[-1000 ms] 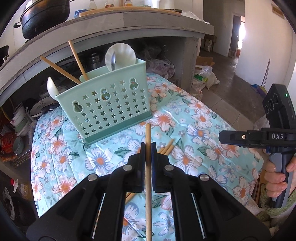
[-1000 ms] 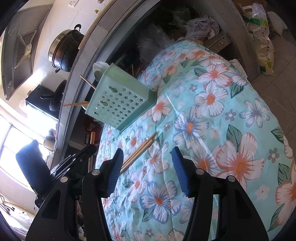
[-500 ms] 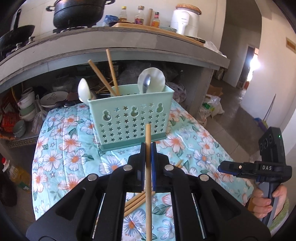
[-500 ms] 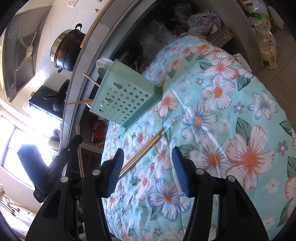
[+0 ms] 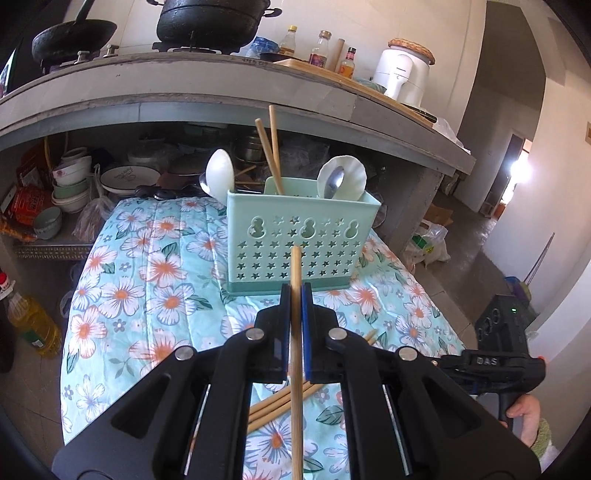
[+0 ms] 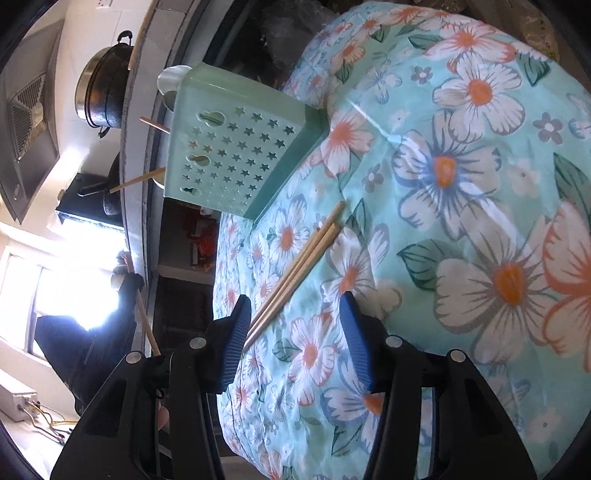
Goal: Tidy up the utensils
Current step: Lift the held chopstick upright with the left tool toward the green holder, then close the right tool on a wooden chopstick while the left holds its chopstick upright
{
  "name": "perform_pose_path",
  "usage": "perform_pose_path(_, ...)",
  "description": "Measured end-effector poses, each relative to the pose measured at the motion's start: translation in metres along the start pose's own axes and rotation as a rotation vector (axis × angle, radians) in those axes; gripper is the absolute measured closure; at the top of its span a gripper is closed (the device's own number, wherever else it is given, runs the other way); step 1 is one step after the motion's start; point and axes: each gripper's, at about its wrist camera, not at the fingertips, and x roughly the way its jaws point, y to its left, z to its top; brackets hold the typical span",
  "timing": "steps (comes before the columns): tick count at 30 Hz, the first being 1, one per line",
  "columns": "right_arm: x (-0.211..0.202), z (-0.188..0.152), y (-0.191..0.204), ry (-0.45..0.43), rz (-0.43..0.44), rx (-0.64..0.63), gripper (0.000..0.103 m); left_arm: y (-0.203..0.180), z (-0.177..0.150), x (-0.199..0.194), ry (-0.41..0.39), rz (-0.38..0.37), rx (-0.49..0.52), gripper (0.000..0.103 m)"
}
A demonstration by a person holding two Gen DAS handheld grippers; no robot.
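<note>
In the left wrist view, my left gripper [image 5: 295, 295] is clamped on one wooden chopstick [image 5: 296, 354], which runs straight up between the two blue pads and stands out above them. Behind its tip I see the green utensil basket [image 5: 295, 243] with star holes, standing upright on the flowered cloth [image 5: 147, 280]. In the basket there are two more chopsticks [image 5: 272, 151], a white spoon [image 5: 219, 173] at its left end, and a white scalloped ladle with a metal spoon [image 5: 341, 181] at its right end. Some loose chopsticks [image 5: 273, 408] lie on the cloth below the gripper. At the right edge a hand [image 5: 526, 413] holds the other gripper by its handle. Above, on the grey counter [image 5: 184, 85], stands a black pot [image 5: 210, 22]. In the right wrist view, my right gripper [image 6: 291, 325] is low over the cloth and its jaws are closing, but the pads do not press on anything. The near ends of the loose chopsticks [image 6: 299, 266] lie just beside the left pad, between the jaws. The basket [image 6: 229, 147] is further away, apart from them. At the left I see the left gripper [image 6: 127, 291] with its chopstick [image 6: 146, 325].
</note>
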Motion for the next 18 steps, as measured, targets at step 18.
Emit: perform_pose_path(18,0.012,0.016,-0.022,-0.089,0.021,0.135,0.096,0.007,-0.002,-0.002,-0.015,-0.008,-0.027,0.099)
